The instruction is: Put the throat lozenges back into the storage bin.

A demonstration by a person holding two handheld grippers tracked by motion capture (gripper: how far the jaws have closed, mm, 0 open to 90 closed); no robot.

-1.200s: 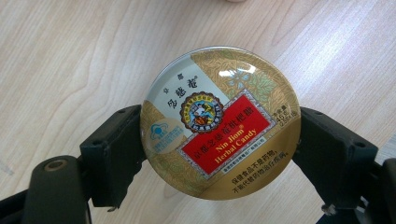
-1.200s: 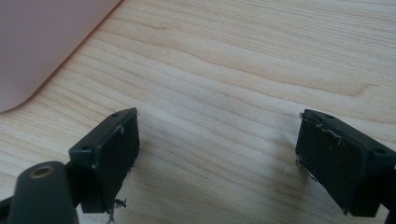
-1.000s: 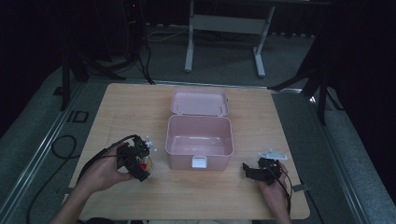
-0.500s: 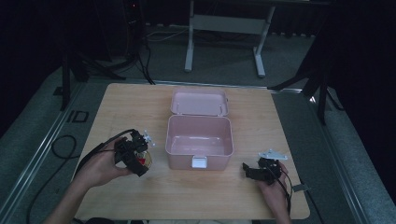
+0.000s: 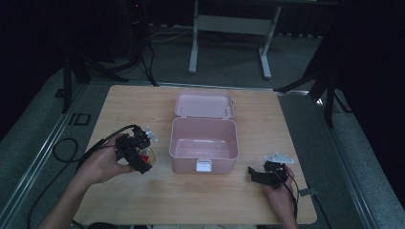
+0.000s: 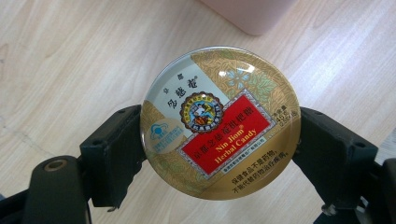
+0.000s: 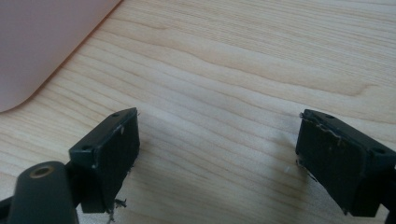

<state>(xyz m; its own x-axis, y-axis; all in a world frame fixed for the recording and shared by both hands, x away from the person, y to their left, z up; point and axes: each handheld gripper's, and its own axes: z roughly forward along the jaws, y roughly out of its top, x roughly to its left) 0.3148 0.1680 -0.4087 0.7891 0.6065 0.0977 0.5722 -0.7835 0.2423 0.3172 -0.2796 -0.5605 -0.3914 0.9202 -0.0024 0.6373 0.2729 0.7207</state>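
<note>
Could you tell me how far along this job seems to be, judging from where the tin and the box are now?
Done: the pink box stands open, lid back, and looks empty. In hand: the left gripper is shut on the candy tin, held beside the box's left wall. Probably left: moving the tin over the box, releasing it, perhaps closing the lid. The right gripper waits open over the table.

open box (image 5: 204,143) at the table (image 5: 248,205) centre — tin (image 6: 219,122) just left of it, right gripper (image 5: 258,175) to its right.
</note>
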